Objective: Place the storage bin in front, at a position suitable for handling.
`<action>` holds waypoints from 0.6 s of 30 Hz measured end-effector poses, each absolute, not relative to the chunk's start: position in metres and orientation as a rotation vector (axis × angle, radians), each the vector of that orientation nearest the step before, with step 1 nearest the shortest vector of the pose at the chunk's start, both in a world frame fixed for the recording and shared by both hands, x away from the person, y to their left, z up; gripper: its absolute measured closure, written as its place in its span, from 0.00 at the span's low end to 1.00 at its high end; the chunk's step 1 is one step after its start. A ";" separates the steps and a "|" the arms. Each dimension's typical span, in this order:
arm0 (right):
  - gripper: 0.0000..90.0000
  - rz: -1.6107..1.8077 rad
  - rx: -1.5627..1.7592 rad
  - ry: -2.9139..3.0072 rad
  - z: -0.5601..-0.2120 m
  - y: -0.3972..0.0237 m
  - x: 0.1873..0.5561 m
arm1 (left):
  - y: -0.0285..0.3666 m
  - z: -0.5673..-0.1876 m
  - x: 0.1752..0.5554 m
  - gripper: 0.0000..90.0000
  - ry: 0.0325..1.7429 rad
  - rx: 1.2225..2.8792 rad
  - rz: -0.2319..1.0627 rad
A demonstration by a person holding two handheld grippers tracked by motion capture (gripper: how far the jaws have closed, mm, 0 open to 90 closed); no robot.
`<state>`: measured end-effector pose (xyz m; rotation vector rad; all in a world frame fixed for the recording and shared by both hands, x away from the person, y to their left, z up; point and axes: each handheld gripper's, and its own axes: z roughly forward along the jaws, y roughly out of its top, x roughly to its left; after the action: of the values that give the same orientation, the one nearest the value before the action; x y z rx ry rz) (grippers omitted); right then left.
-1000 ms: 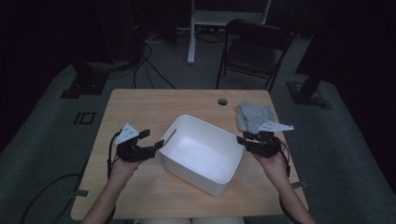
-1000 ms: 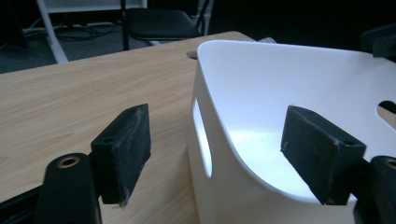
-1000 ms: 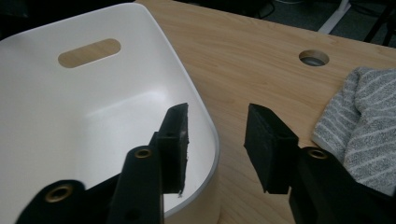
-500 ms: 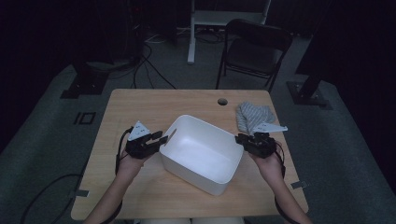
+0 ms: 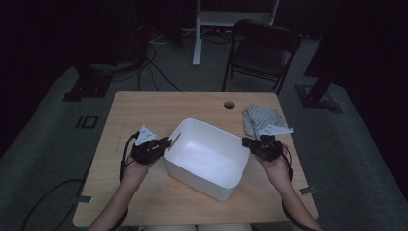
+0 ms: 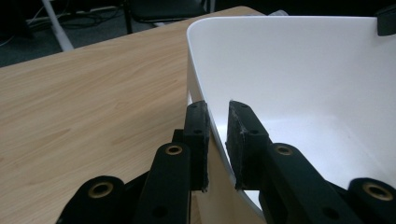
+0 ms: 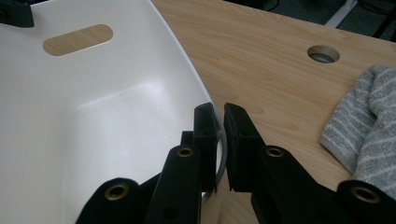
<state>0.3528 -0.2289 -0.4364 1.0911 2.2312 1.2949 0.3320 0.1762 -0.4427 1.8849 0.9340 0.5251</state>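
1. While the white plastic bin [image 5: 204, 159] sits mid-table [image 5: 144, 108], its opposite walls are clamped by the left gripper [image 6: 216, 140] and right gripper [image 7: 220, 140], whose jaws have just been closing.
2. If lifted unevenly, the bin could be tilted or twisted.
3. The thin rims could slip from the pads.
4. The striped cloth [image 5: 260, 120] nearby could be snagged.

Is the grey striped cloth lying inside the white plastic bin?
No, the grey striped cloth lies on the wooden table beside the white plastic bin.
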 end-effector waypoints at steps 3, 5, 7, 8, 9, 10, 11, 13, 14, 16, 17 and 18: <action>0.94 1.296 1.083 2.237 -0.436 -0.227 0.355 | 0.177 -0.442 0.328 0.87 0.948 1.876 0.532; 0.94 1.296 1.080 2.241 -0.436 -0.225 0.357 | 0.180 -0.442 0.325 0.87 0.954 1.868 0.527; 0.93 1.296 1.077 2.248 -0.435 -0.224 0.360 | 0.182 -0.442 0.322 0.87 0.960 1.852 0.516; 0.93 1.296 1.073 2.251 -0.435 -0.223 0.361 | 0.183 -0.442 0.320 0.87 0.959 1.853 0.521; 0.93 1.301 1.073 2.254 -0.435 -0.223 0.363 | 0.183 -0.443 0.318 0.87 0.959 1.851 0.529; 0.93 1.309 1.070 2.259 -0.435 -0.222 0.364 | 0.184 -0.442 0.316 0.87 0.964 1.854 0.533; 0.93 1.320 1.058 2.263 -0.436 -0.222 0.366 | 0.184 -0.442 0.314 0.87 0.968 1.853 0.541; 0.93 1.343 1.056 2.269 -0.437 -0.222 0.370 | 0.185 -0.442 0.311 0.87 0.977 1.852 0.542; 0.93 1.344 1.048 2.272 -0.437 -0.221 0.371 | 0.185 -0.442 0.309 0.87 0.980 1.849 0.546; 0.93 1.342 1.043 2.278 -0.436 -0.219 0.373 | 0.186 -0.442 0.306 0.87 0.984 1.844 0.546; 0.93 1.338 1.041 2.277 -0.436 -0.218 0.374 | 0.187 -0.441 0.304 0.87 0.985 1.843 0.551; 0.92 1.336 1.034 2.281 -0.436 -0.217 0.375 | 0.187 -0.441 0.301 0.87 0.988 1.843 0.558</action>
<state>0.3753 -0.2167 -0.4358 1.0341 2.2811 1.3364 0.3013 0.1873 -0.4409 1.8426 0.9879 0.5578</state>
